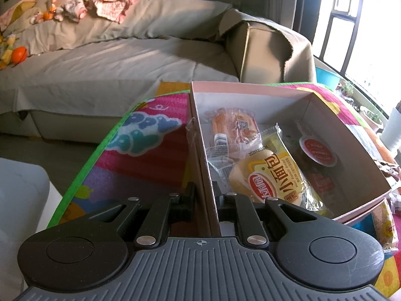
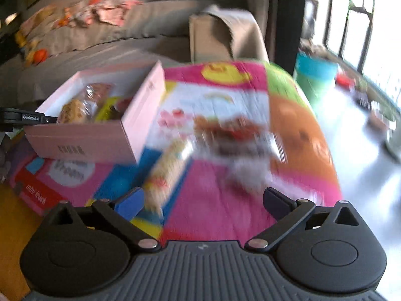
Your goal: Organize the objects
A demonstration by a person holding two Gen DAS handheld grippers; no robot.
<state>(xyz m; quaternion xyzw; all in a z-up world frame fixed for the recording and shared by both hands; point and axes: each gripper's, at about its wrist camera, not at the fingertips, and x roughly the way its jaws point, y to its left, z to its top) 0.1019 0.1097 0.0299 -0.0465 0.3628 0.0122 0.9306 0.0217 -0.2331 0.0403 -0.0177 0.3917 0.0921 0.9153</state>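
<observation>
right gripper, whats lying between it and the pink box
In the right wrist view, a long snack packet lies on the colourful mat between the open right gripper and the pink box. Motion blur hides its label.

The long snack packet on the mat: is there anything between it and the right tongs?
Nothing visible. The right tongs stand open over the colourful mat, and the long snack packet lies just ahead by the left finger. The pink box sits off to the left, though the view is blurred.
</observation>
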